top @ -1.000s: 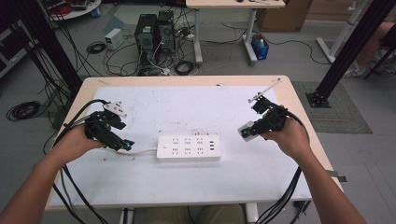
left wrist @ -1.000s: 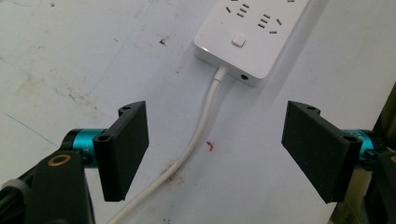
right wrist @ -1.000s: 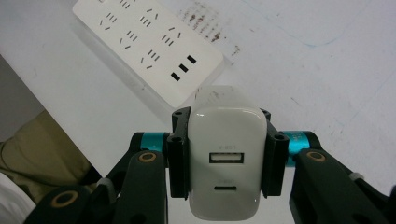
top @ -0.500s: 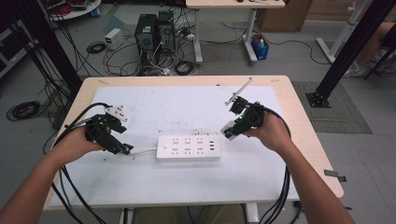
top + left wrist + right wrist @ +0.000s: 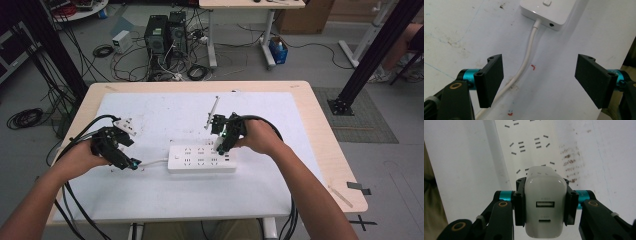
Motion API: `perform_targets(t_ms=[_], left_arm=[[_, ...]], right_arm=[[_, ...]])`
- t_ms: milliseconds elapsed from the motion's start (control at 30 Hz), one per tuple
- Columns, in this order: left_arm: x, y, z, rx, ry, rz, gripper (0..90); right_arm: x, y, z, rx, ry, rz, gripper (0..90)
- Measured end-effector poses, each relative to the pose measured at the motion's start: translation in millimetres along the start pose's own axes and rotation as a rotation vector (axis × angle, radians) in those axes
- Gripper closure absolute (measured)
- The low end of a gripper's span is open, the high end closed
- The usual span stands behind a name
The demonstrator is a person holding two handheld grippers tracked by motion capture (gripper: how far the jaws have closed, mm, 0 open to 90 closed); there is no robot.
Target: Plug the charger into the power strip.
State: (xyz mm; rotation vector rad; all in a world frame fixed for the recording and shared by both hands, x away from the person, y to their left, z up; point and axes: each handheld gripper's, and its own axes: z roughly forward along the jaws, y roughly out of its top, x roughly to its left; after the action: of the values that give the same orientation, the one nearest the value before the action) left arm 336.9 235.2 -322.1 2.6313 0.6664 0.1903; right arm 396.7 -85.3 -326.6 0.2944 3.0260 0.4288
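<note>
Since a second ago the right claw [image 5: 223,141] has swung inward over the power strip [image 5: 202,159] on the worktop [image 5: 165,107], while the left claw [image 5: 539,80] gapes wide beside the strip's cord [image 5: 525,62], and the right claw view shows jaws clamping a white charger [image 5: 545,203] above the strip's sockets.

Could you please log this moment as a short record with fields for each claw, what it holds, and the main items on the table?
left claw: open, jaws astride the white cord, not touching it
right claw: shut on USB charger
charger position: above the power strip, sockets below it
power strip: white, flat on the table, cord end toward the left claw
</note>
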Motion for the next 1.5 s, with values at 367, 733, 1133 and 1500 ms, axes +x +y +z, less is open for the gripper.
perform_targets(t_ms=[367,733,1133,1500], left_arm=[[0.0,-1.1,3.8,0.0,-0.003,-0.006,23.2],[4.4,0.7,8.3,0.005,-0.01,-0.012,23.2],[5.9,1.6,10.9,0.005,-0.016,-0.009,23.2],[6.3,3.3,10.2,0.012,-0.017,-0.002,23.2]], right_arm=[[-2.9,17.9,24.1,0.076,0.004,-0.16,62.1],[-9.0,26.0,37.0,0.118,0.004,-0.219,62.2],[-18.3,28.4,46.2,0.13,0.069,-0.192,62.5],[-11.4,27.2,50.8,0.124,0.033,-0.219,62.7]])
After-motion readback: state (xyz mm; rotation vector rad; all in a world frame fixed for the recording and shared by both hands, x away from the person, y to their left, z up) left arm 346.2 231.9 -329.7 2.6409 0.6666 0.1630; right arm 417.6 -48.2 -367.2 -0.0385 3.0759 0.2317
